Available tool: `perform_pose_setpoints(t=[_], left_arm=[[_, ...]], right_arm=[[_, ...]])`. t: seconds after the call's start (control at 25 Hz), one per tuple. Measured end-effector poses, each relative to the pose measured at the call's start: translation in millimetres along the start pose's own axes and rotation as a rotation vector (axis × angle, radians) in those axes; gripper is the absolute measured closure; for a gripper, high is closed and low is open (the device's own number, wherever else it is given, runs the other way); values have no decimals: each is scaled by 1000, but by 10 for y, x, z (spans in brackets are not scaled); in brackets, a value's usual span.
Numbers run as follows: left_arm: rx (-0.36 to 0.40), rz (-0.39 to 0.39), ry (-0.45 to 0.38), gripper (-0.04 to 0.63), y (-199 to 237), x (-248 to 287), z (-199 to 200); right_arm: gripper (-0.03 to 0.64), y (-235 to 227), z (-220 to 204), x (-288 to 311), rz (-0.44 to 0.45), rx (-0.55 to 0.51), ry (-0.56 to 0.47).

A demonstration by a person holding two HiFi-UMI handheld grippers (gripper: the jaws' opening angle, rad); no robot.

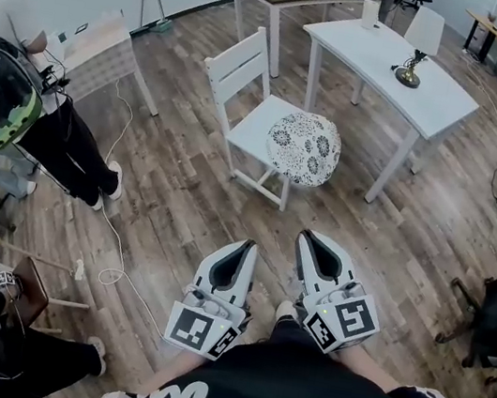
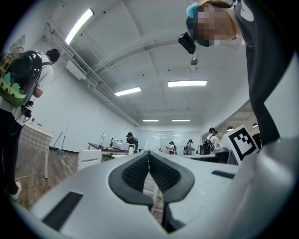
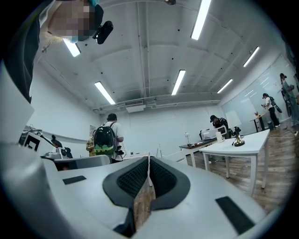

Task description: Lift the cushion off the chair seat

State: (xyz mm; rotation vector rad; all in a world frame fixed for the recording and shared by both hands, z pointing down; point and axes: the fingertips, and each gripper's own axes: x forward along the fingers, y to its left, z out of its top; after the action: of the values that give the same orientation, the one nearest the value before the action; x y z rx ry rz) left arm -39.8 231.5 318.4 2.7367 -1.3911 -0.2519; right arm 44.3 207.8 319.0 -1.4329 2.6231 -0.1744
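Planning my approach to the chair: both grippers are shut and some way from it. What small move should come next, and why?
Probably carry both grippers forward toward the patterned cushion and open the jaws on the way. The cushion lies untouched on the seat of the white chair. The left gripper and right gripper are both shut, hold nothing, and are well short of it over the wood floor.

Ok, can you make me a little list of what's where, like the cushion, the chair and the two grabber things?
cushion: round, patterned, lying on the chair seat
chair: white, next to the white table
left gripper: fingers shut, nothing held, well short of the chair
right gripper: fingers shut, nothing held, well short of the chair
floor: wood planks
bystander: standing at the left with a backpack
job so far: cushion not lifted yet
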Motion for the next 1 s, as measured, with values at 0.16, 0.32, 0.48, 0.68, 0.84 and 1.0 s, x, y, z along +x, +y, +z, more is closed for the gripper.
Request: perform_pose_setpoints(t=[0.16, 0.32, 0.48, 0.68, 0.84, 1.0], left_arm=[[1, 4, 4, 589, 41, 318, -35], [1, 16, 1, 589, 91, 578, -78], [3, 20, -15, 589, 128, 844, -87], [7, 22, -26, 589, 112, 1123, -107], [2, 41, -22, 589, 89, 1204, -182], [-3, 53, -7, 589, 130, 1277, -224]], right_arm=[[591, -283, 36, 166, 4, 6, 2], [591, -520, 53, 308, 16, 3, 5], [591, -762, 85, 423, 20, -4, 3], [591, -1030, 151, 504, 19, -14, -2], [591, -1149, 107, 533, 30, -6, 8], [591, -1184, 33, 623, 53, 9, 27]])
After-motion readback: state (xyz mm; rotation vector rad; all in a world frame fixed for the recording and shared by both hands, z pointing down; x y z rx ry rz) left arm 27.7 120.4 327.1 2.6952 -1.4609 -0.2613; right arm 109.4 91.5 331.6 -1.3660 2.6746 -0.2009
